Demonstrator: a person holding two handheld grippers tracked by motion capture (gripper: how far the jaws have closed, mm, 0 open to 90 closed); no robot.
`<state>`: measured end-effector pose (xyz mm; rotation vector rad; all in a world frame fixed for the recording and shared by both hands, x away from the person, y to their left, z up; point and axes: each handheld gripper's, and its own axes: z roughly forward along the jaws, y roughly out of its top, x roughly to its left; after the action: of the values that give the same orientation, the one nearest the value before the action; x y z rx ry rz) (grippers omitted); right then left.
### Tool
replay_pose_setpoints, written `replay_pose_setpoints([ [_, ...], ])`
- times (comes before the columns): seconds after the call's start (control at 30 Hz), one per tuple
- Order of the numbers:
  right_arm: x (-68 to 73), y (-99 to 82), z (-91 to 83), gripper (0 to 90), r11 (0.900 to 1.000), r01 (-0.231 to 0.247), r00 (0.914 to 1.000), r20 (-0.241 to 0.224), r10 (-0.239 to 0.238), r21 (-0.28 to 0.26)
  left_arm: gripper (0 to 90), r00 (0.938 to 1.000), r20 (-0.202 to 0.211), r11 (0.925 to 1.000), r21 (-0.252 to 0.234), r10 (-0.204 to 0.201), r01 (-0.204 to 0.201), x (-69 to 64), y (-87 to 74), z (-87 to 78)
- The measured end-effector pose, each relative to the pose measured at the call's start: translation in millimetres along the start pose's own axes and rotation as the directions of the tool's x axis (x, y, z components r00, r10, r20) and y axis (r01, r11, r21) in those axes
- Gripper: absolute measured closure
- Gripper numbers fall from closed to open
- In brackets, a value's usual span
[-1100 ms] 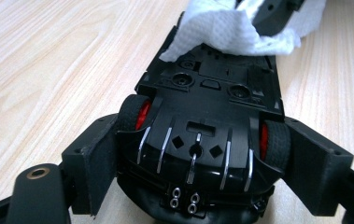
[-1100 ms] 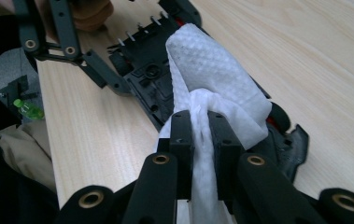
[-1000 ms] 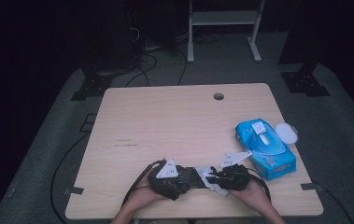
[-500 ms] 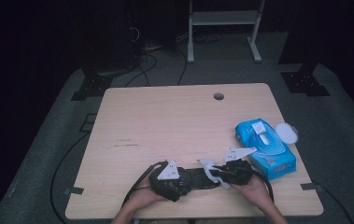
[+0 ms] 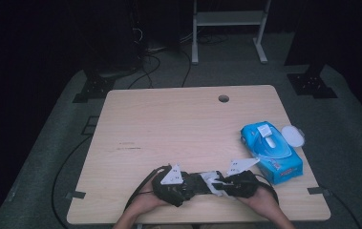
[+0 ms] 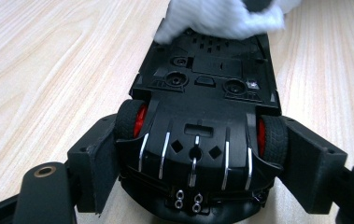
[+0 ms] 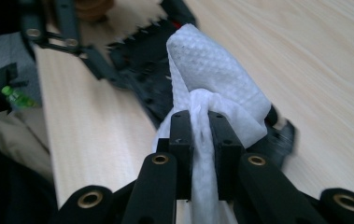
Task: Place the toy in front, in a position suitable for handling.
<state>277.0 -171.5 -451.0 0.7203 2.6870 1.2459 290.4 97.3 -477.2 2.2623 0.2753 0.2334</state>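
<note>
With the left gripper [image 6: 195, 154] clamping the upturned toy car [image 6: 202, 116] by its wheels at the tabletop's [image 5: 178, 124] near edge, the right gripper [image 7: 200, 126] is pinching a wipe [image 7: 212, 84] that risks snagging on the underside and slipping free.

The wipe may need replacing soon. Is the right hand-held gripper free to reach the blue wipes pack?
Probably not yet: the right hand-held gripper is shut on a white wipe. The path to the blue wipes pack looks unobstructed.

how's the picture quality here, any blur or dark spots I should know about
High view: dim, room around the table nearly black, grippers small and murky. Left gripper view: bright and sharp on the toy car, wipe overexposed. Right gripper view: wipe and jaws sharp, background car and table edge blurred.
</note>
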Motion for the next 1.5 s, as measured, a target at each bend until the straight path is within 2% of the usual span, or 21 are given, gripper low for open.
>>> replay_pose_setpoints([
  [0.07, 0.1, 0.1, 0.2, 81.2, 0.9999, 0.012, 0.9999, -0.008, -0.012, 0.001, 22.1, 1.0, -0.003, 1.0, -0.002, 0.005, -0.005, -0.3, 0.0, -0.4],
  [0.1, -2.5, -1.4, -1.0, 81.2, 1.0, -0.004, 0.9999, -0.009, 0.004, 0.001, 22.1, 1.0, -0.004, 1.0, -0.004, 0.008, -0.008, -0.2, 0.2, -0.8],
  [0.23, -12.3, -14.8, -10.6, 81.2, 0.9994, -0.029, 0.9982, 0.052, 0.028, 0.018, 22.1, 1.0, -0.007, 0.9998, -0.019, -0.003, 0.003, 2.3, 0.8, -2.8],
  [0.3, -13.2, -20.3, -14.2, 81.3, 0.9988, -0.047, 0.9974, 0.056, 0.046, 0.016, 22.2, 1.0, -0.002, 0.9996, -0.026, -0.008, 0.008, 3.1, 0.6, -2.4],
  [0.37, -10.1, -19.5, -13.6, 81.2, 0.9991, -0.042, 0.9984, 0.039, 0.042, 0.007, 22.2, 1.0, -0.006, 0.9997, -0.023, -0.008, 0.008, 2.5, 1.1, -1.7],
  [0.43, -2.5, -14.1, -8.6, 81.2, 0.9996, -0.023, 0.9997, -0.009, 0.023, -0.014, 22.2, 1.0, -0.008, 0.9997, -0.024, -0.003, 0.002, 1.2, 2.0, -0.4],
  [0.53, 7.4, -5.3, -0.1, 81.1, 0.9994, 0.034, 0.9994, -0.011, -0.034, -0.002, 22.2, 1.0, -0.008, 0.9998, -0.018, 0.003, -0.003, 0.5, 2.4, 0.5],
  [0.57, 7.0, -4.1, 0.2, 81.1, 0.9994, 0.034, 0.9994, -0.009, -0.034, 0.0, 22.3, 0.9999, -0.009, 0.9997, -0.022, -0.006, 0.005, 0.5, 1.9, 0.4],
  [0.67, 0.2, -4.9, -1.1, 81.2, 0.9999, -0.014, 0.9999, -0.001, 0.014, -0.009, 22.4, 0.9998, -0.011, 0.9993, -0.034, -0.014, 0.014, 1.4, 2.6, -0.1],
  [0.7, 0.5, -4.4, -0.4, 81.2, 0.9998, -0.014, 0.9999, 0.007, 0.014, -0.015, 22.4, 0.9999, -0.011, 0.9994, -0.033, -0.013, 0.013, 1.4, 2.9, 0.2],
  [0.77, 6.1, -0.3, 3.6, 81.2, 0.9996, -0.01, 1.0, 0.001, 0.01, -0.027, 22.4, 0.9999, -0.007, 0.9995, -0.031, -0.011, 0.01, 0.9, 3.4, 1.5],
  [0.87, 17.1, 9.2, 13.5, 81.2, 0.999, 0.026, 0.9992, -0.028, -0.027, -0.036, 22.5, 1.0, -0.005, 0.9998, -0.02, 0.002, -0.002, -1.8, 4.1, 4.2],
  [0.97, 17.3, 12.0, 15.1, 80.9, 0.9989, 0.039, 0.9987, -0.033, -0.04, -0.027, 22.6, 1.0, -0.006, 0.9997, -0.023, 0.0, -0.001, -2.0, 3.8, 4.0],
  [1.0, 14.5, 10.5, 13.0, 80.9, 0.9993, 0.027, 0.9993, -0.026, -0.028, -0.027, 22.6, 1.0, -0.007, 0.9997, -0.023, 0.005, -0.005, -2.0, 4.2, 3.8],
  [1.07, 7.3, 5.7, 7.3, 81.0, 0.9996, 0.023, 0.9994, 0.027, -0.022, -0.018, 22.7, 1.0, -0.007, 0.9997, -0.026, 0.003, -0.003, -2.2, 4.5, 3.4],
  [1.13, -0.4, 1.5, 2.4, 81.1, 0.9998, -0.014, 0.9977, 0.066, 0.015, -0.015, 22.7, 0.9999, 0.008, 0.9993, -0.036, -0.009, 0.009, -1.2, 4.7, 3.3],
  [1.2, -1.3, 0.9, 1.9, 81.1, 0.9994, -0.024, 0.9978, 0.062, 0.026, -0.025, 22.7, 1.0, 0.009, 0.9993, -0.038, -0.003, 0.003, -2.4, 5.8, 4.0],
  [1.3, 10.8, 6.8, 10.3, 81.0, 0.9987, 0.013, 0.9999, 0.008, -0.012, -0.05, 22.7, 0.9999, 0.015, 0.9996, -0.028, 0.007, -0.007, -3.7, 6.2, 5.9],
  [1.37, 17.3, 11.3, 15.0, 81.1, 0.998, 0.043, 0.9991, 0.006, -0.043, -0.045, 22.6, 0.9998, 0.021, 0.9999, -0.015, 0.001, 0.0, -3.9, 4.6, 6.6],
  [1.5, 11.7, 9.5, 13.6, 81.0, 0.9987, 0.006, 1.0, -0.002, -0.006, -0.052, 22.3, 0.9995, 0.024, 0.9994, -0.03, -0.019, 0.02, -2.3, 5.1, 5.8],
])
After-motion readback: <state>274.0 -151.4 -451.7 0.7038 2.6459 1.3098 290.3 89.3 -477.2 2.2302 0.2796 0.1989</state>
